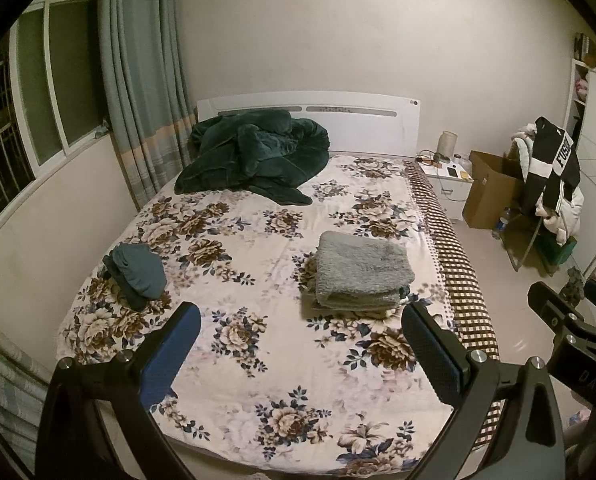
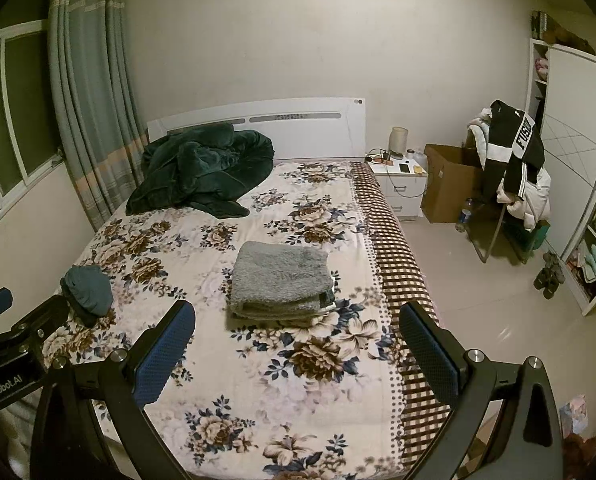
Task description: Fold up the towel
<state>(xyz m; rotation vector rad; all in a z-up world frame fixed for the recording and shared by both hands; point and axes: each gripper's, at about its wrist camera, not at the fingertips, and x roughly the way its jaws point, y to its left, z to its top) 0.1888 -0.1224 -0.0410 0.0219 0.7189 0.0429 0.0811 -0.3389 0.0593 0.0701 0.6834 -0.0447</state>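
Observation:
A grey fluffy towel [image 1: 359, 270] [image 2: 282, 276] lies folded in a neat stack on the floral bed cover [image 1: 258, 360] [image 2: 298, 392], right of the middle. My left gripper [image 1: 301, 344] hovers open over the near part of the bed, well short of the towel, with nothing between its fingers. In the right wrist view, my right gripper [image 2: 298, 340] is likewise open and empty, held back from the towel. The right gripper also shows at the right edge of the left wrist view [image 1: 569, 300], and the left gripper at the left edge of the right wrist view [image 2: 2, 312].
A folded dark teal cloth [image 1: 138, 274] [image 2: 88, 290] sits near the bed's left edge. A crumpled dark green blanket [image 1: 254, 156] [image 2: 202, 168] is heaped by the headboard. To the right are a nightstand [image 2: 403, 188], a cardboard box [image 2: 449, 184] and a clothes-draped chair [image 2: 513, 176].

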